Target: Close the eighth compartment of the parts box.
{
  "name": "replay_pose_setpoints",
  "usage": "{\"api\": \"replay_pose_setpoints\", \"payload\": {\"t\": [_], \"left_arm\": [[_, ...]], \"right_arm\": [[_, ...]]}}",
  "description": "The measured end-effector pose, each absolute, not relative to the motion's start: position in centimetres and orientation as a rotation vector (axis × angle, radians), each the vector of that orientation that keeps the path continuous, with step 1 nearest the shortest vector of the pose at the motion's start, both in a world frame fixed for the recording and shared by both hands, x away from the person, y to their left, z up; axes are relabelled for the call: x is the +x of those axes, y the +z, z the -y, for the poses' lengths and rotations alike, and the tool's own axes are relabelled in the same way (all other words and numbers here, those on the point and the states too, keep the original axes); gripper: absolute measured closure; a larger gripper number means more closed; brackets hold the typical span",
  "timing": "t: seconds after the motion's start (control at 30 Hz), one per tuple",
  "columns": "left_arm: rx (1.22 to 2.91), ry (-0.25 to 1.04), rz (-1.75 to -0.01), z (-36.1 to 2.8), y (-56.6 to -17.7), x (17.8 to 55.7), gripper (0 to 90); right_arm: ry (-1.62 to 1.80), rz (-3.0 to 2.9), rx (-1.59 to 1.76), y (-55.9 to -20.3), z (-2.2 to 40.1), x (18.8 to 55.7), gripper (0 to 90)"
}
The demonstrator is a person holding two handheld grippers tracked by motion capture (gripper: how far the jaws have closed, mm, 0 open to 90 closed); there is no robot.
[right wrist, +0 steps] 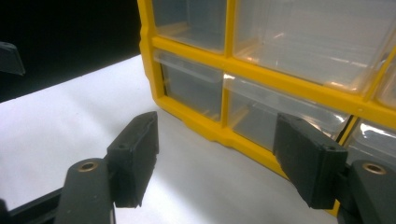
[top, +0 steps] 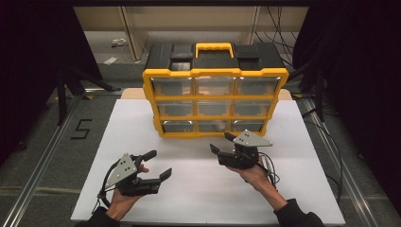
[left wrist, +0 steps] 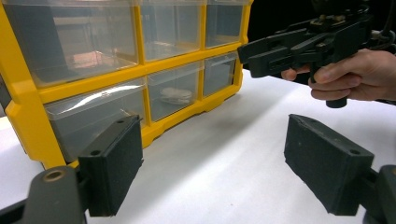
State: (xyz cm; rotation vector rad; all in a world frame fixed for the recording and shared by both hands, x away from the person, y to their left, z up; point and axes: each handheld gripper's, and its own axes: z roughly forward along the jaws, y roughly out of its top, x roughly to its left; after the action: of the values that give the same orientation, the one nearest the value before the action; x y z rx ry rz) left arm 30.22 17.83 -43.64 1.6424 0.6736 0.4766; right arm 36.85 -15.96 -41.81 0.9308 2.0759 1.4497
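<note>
The yellow-framed plastic organizer with clear drawers stands upright at the white table's far centre, long axis crosswise, drawer fronts facing the person. Right gripper just before it, jaws wide, empty; left gripper likewise wide.

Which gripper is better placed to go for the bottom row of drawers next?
Right. The right gripper hangs open just in front of the organizer and its bottom drawers; the left gripper, also open, sits farther back.
</note>
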Motion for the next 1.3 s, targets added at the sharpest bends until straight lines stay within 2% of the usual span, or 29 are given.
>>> {"api": "replay_pose_setpoints", "payload": {"t": [1.3], "left_arm": [[1.639, 0.477, -0.671, -17.9, -43.6, 30.1, 19.2]], "right_arm": [[1.518, -2.006, 0.898, -41.3, 18.3, 33.2, 23.3]]}}
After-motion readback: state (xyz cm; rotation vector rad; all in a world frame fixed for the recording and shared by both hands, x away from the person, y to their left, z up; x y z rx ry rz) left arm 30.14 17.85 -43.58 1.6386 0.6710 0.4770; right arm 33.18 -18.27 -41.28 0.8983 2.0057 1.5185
